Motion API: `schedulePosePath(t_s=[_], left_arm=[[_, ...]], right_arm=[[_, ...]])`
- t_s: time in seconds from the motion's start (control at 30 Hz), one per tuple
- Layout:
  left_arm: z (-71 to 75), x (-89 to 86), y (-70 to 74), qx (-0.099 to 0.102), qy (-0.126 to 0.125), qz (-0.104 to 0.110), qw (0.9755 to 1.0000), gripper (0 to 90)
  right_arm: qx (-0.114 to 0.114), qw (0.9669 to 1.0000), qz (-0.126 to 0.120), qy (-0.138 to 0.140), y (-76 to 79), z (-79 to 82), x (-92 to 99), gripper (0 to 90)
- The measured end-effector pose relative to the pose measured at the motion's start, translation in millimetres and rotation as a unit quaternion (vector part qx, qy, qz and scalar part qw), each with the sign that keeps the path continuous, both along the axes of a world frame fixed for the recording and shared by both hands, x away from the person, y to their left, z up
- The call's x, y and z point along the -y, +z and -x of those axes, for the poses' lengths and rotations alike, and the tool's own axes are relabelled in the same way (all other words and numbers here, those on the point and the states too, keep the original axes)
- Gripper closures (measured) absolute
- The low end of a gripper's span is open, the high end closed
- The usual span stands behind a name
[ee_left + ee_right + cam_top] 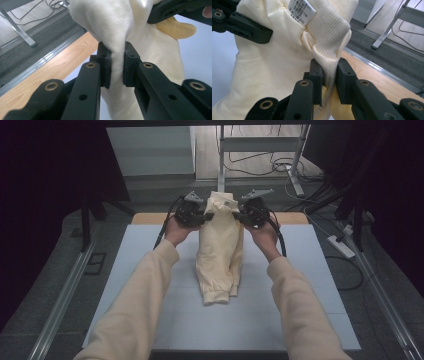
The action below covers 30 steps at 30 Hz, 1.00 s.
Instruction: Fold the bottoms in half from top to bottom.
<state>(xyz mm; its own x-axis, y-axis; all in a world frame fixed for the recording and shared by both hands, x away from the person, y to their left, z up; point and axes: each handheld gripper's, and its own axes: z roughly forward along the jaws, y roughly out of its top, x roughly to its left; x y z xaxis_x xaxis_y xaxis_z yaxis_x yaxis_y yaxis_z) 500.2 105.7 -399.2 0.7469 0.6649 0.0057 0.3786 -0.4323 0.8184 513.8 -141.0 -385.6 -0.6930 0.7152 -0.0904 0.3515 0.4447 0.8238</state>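
We see a pale cream garment (220, 252) held up over the white mat (310, 285), toward its far side. It hangs from its top edge in a long, narrow bundle, and its lower end, with a ribbed cuff or hem, rests folded on the mat nearer the person. The cloth is soft and slightly fuzzy, with a fine knit texture that shows up close. Near the top, a ribbed band carries a small white label (302, 11) with printed text too small for us to read.

The left gripper (206, 216) pinches the garment's upper left edge: in the left gripper view a fold of cloth (117, 62) is squeezed between the two black pads. The right gripper (239, 215) pinches the upper right edge the same way, with a gathered fold of the ribbed band (329, 67) pressed between its pads. The two grippers face each other, close together, with the top of the garment bunched between them.

Beyond the mat we see the wooden table edge (150, 218).
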Motion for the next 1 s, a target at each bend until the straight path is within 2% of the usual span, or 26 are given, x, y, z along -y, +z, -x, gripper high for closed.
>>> schedulePosePath(t_s=[0.37, 0.57, 0.73, 1.0], left_arm=[[4.8, 1.8, -16.0, -0.010, -0.007, 0.000, 0.9999, 78.9], [8.8, 1.8, -16.7, -0.009, -0.010, -0.002, 0.9999, 78.9], [16.4, 2.5, -17.7, -0.009, -0.016, 0.000, 0.9998, 78.9], [32.1, 3.7, -26.0, -0.010, -0.025, 0.004, 0.9996, 78.9]], right_arm=[[-0.015, 0.9999, -0.002, 0.005, -18.8, 3.1, 4.6, 75.9], [-0.018, 0.9998, -0.001, 0.011, -21.2, 4.7, 6.2, 75.8], [-0.014, 0.9997, -0.002, 0.018, -22.2, 10.1, 9.0, 75.8], [-0.018, 0.9995, -0.011, 0.025, -33.6, 23.0, 14.7, 75.8]])
